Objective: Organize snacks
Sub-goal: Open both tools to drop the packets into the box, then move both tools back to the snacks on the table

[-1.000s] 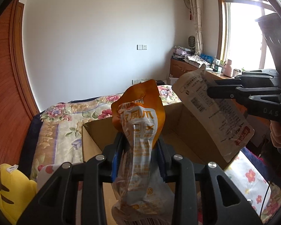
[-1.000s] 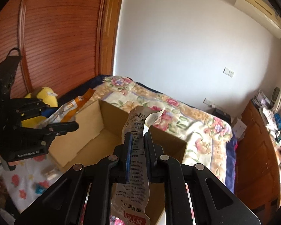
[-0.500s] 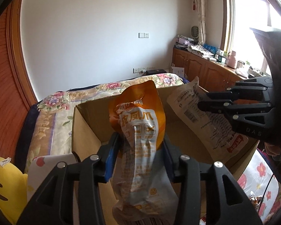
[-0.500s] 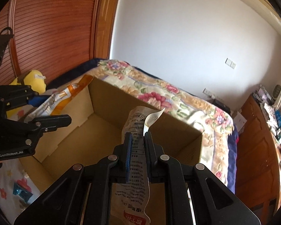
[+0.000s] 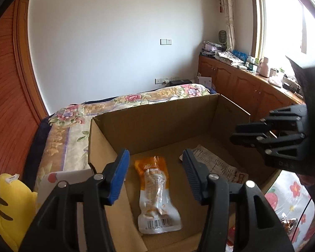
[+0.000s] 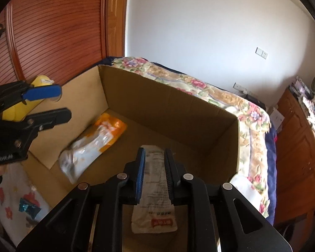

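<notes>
A plain white wall (image 5: 115,42) carries a light switch (image 5: 166,41) at mid height and a row of sockets (image 5: 164,80) low down, and a bed with a floral quilt (image 5: 134,101) stands against it. To one side rises ribbed red-brown wood panelling (image 6: 56,31); on the other, a bright window (image 5: 283,21) with a pale curtain (image 5: 226,10) throws daylight over a run of wooden cabinets (image 5: 237,82), whose top is cluttered with small items. A yellow plush toy (image 5: 10,205) lies at the foot of the panelling.
</notes>
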Motion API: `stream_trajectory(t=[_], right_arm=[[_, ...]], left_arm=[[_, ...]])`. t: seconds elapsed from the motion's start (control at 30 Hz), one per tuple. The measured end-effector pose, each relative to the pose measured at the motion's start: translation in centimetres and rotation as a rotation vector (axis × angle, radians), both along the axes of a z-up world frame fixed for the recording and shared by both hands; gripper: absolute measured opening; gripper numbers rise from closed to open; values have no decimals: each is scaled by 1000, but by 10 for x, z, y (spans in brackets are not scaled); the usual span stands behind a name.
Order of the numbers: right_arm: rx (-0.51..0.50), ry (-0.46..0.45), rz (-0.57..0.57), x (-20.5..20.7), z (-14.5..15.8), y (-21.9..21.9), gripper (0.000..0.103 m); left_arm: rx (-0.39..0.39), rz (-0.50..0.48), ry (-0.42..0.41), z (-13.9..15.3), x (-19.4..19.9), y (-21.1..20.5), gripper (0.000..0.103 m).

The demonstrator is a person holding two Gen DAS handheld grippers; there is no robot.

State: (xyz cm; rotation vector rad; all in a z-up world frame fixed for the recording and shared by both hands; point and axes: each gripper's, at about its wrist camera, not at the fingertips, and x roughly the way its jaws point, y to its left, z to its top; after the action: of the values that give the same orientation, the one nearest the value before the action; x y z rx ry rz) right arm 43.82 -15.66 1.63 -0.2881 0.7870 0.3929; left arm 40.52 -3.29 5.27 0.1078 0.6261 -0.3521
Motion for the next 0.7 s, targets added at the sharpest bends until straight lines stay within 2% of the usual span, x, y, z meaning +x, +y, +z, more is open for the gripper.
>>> stream_trajectory(t=[0.5,0.7], right_arm=[[108,-30,-7,-93,35,-18,23],[130,-15,-34,-138,32,-30,28]], left_arm=[[13,14,-23,19,-65,10,53],[19,10,-21,18,-98,11,53]])
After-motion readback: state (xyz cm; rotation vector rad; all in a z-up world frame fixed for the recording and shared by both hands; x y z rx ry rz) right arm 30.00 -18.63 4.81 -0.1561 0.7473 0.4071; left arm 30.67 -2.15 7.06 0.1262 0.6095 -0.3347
